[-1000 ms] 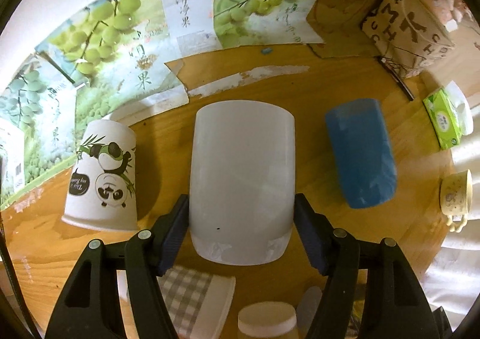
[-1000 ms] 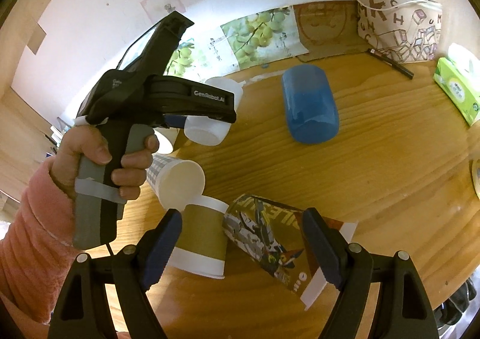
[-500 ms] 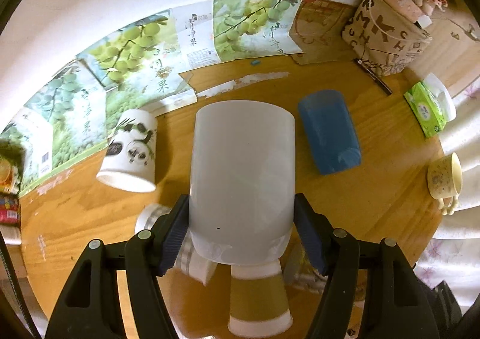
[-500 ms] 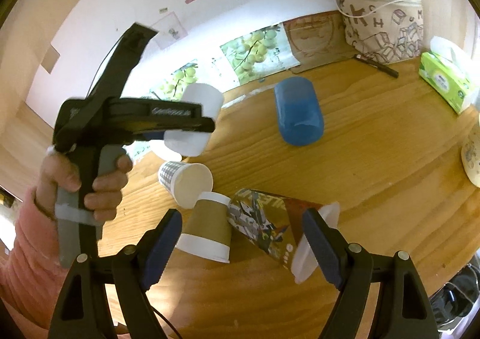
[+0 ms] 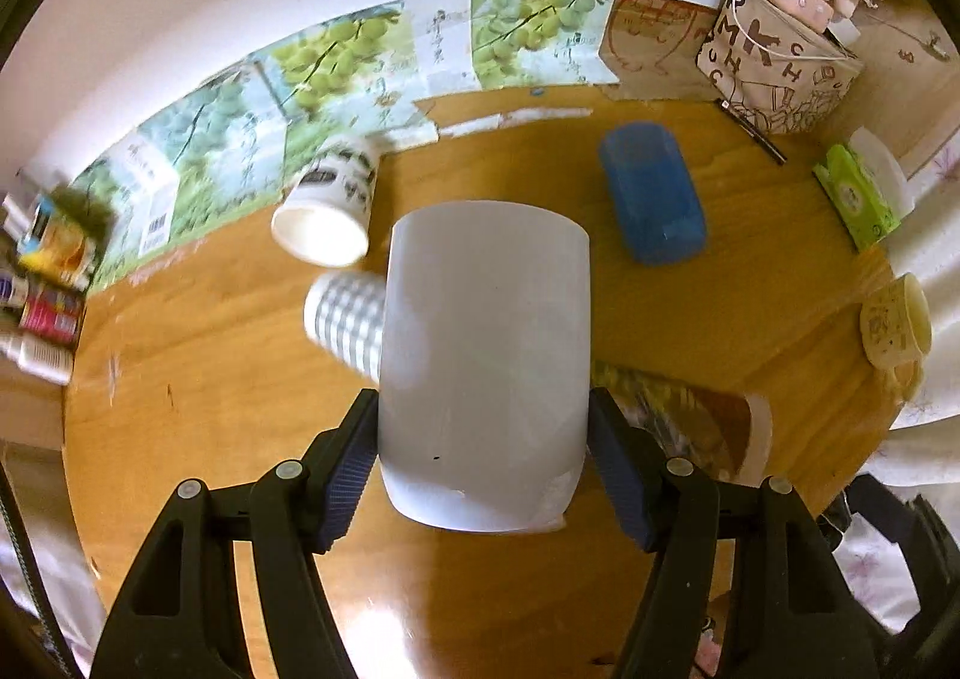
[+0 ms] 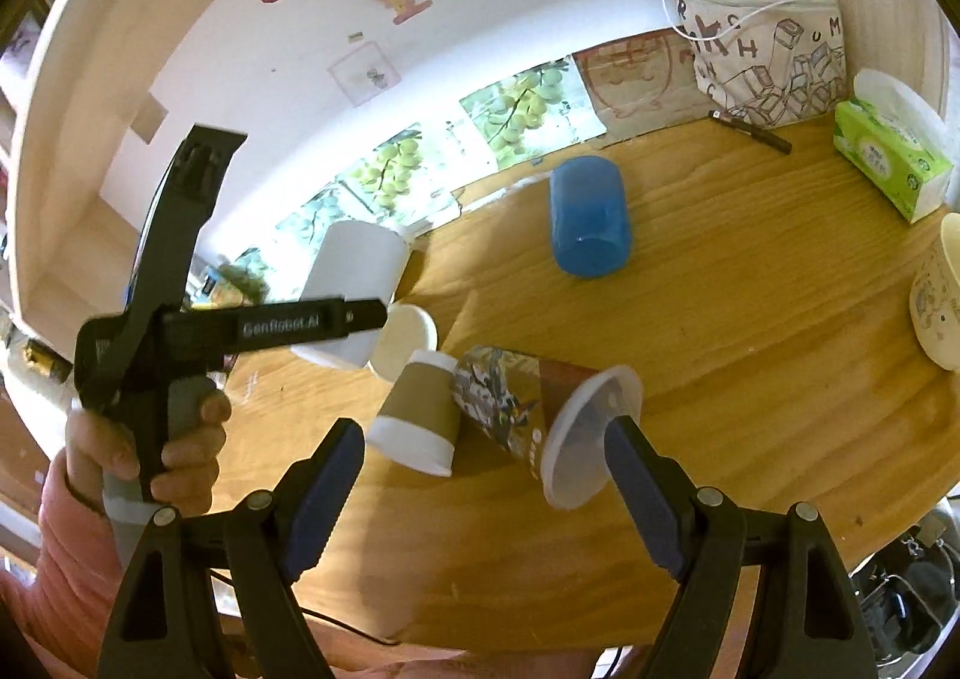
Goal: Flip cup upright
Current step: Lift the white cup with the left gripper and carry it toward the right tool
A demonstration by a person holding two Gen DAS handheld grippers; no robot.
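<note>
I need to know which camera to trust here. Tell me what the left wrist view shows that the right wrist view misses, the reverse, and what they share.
Only the left wrist view shows the left gripper clamping the white cup on both sides, plus the panda-print cup and the checked cup.

Only the right wrist view shows the open right gripper, the brown cup, and the hand holding the left tool.

Both show the white cup, the blue cup, the graphic-print cup, the tissue box and the wooden table.

Six cups (image 6: 588,220) lying down, one mug (image 6: 936,307), one tissue pack (image 6: 888,162)
</note>
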